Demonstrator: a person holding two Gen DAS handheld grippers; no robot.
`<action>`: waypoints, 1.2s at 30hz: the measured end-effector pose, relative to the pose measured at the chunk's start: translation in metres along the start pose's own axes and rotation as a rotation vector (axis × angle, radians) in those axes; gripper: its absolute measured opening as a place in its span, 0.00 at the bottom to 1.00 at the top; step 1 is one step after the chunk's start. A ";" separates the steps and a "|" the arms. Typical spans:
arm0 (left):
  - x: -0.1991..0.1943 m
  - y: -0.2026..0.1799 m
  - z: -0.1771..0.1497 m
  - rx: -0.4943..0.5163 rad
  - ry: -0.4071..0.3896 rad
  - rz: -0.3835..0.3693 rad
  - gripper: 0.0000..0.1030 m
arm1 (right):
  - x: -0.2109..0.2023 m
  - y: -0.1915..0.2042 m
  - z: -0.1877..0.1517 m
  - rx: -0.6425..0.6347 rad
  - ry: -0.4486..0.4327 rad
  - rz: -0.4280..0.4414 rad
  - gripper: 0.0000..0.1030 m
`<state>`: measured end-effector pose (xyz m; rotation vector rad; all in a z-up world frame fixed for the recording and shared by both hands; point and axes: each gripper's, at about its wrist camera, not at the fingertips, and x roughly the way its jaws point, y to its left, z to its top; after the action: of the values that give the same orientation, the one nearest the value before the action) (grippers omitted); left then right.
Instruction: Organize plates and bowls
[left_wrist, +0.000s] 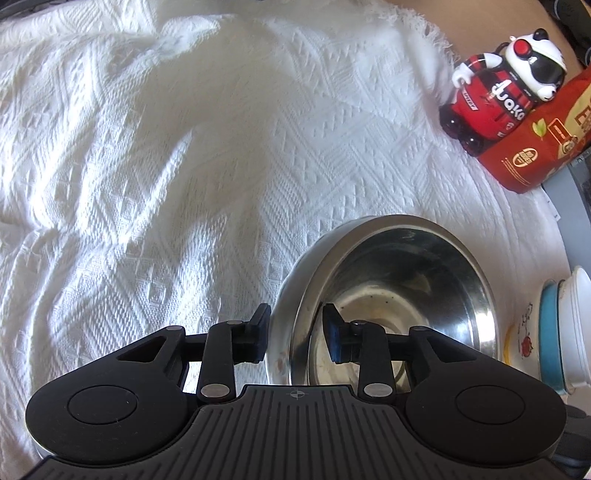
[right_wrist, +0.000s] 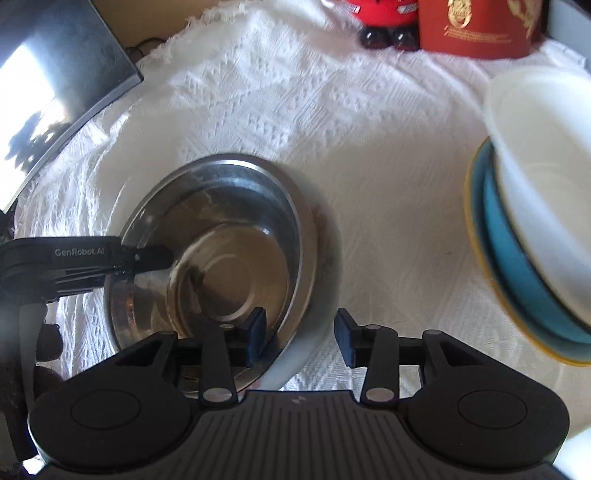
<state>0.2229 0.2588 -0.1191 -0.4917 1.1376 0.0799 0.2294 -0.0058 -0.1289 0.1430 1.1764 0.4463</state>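
**Both hand-held grippers at the rim of the steel bowl**

A round, shiny stainless-steel bowl (left_wrist: 391, 295) stood on a white woven cloth with a diamond pattern (left_wrist: 166, 166) that covered the counter. The bowl seemed to sit in a white plate or dish (right_wrist: 314, 343), of which only an edge showed on its right side in the right wrist view.

The left hand-held gripper (left_wrist: 295, 332) pointed steeply down at the near left part of the bowl's rim. Its jaws were parted, one finger outside the wall and one inside the bowl, with the rim between them. The pads did not press on the metal, so it was released.

The right hand-held gripper (right_wrist: 301, 338) was at the opposite side of the bowl. Its jaws were also parted, with the left finger over the inside of the bowl and the right finger over the cloth, and the rim and the white edge lay between them. No pad pressed on them, so it held nothing.

Near the bowl, to the right, was a stack: a blue plate with a yellow rim (right_wrist: 495, 236) and a white bowl (right_wrist: 543, 177) on top of it. At the far side of the cloth stood a red and black panda-shaped bottle (left_wrist: 502, 88) just beside a red package (left_wrist: 546, 140)
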 end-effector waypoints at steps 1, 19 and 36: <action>0.001 -0.001 0.001 -0.001 0.005 0.004 0.32 | 0.004 0.000 0.000 -0.004 0.014 0.016 0.40; 0.001 -0.001 0.015 -0.024 -0.031 0.041 0.31 | 0.022 0.011 0.023 -0.104 -0.003 -0.026 0.41; -0.062 -0.093 0.000 0.067 -0.177 -0.168 0.31 | -0.106 -0.012 0.030 -0.308 -0.298 0.023 0.43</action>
<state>0.2254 0.1875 -0.0334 -0.5080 0.9194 -0.0594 0.2269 -0.0564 -0.0302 -0.0440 0.8040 0.5988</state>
